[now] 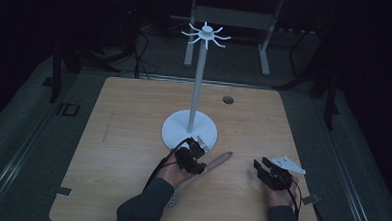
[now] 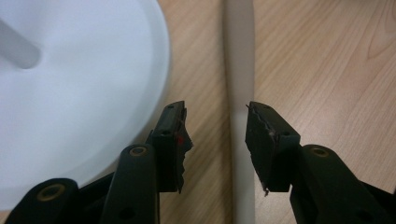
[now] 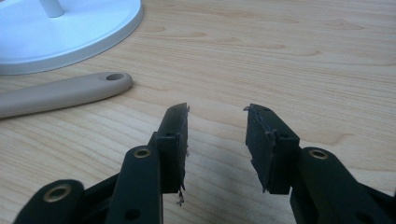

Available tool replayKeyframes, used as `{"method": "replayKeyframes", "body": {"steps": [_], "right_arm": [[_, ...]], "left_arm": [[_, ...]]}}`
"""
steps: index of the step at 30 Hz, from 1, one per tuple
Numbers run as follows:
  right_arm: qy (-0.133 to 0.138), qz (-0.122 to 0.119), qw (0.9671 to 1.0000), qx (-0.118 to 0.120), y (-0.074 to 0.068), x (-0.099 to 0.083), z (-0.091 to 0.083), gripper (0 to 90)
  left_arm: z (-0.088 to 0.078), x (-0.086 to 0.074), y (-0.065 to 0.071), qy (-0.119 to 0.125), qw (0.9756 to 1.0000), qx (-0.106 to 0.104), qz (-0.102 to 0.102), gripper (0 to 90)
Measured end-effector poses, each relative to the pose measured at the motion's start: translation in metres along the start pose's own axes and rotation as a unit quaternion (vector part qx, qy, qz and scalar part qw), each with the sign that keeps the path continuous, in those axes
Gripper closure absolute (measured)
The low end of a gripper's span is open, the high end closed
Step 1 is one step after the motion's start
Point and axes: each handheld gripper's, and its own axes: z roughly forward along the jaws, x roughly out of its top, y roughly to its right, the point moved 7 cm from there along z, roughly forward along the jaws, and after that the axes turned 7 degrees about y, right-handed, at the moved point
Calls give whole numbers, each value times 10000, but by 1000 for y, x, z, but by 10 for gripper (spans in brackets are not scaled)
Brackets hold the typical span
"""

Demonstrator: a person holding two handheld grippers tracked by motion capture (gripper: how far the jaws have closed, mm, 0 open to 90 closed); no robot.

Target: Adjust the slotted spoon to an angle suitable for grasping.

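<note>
A beige utensil (image 1: 218,161) lies slanted on the wooden table (image 1: 133,118), its handle end with a hole pointing far right. Its head near the front edge is partly hidden by the person's left sleeve. My left gripper (image 1: 198,146) hovers over the handle beside the white stand's round base (image 1: 175,132). In the left gripper view the gripper (image 2: 215,109) is open, and the handle (image 2: 239,65) runs up between the jaws. My right gripper (image 1: 261,165) stands open over bare wood, with nothing between its fingertips (image 3: 217,109). The handle's holed end (image 3: 70,93) lies to its left.
The white stand has a tall pole (image 1: 198,85) topped by a ring of hooks (image 1: 206,35), and its base (image 3: 56,32) is close to both grippers. A small round hole (image 1: 228,100) sits in the table at the back. Dark floor and table legs lie beyond.
</note>
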Motion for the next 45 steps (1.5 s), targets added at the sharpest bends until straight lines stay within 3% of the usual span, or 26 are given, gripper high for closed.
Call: {"method": "replayKeyframes", "body": {"steps": [3,12,24,32,39,45], "right_arm": [[5,-3,10000,-1,0,0,0,585],[13,9,10000,-4,1,0,0,583],[24,27,10000,-9,1,0,0,580],[34,42,10000,-16,1,0,0,579],[32,43,10000,-27,1,0,0,579],[30,33,10000,-33,1,0,0,579]], "left_arm": [[8,0,7,-165,9997,-118,112,603],[21,-4,14,-468,9984,-150,268,665],[22,-7,16,-557,9972,-141,475,749],[7,-12,6,-315,9993,-20,193,752],[-6,-30,-12,-427,9986,293,-64,754],[-6,-32,-16,-435,9985,309,-155,754]]}}
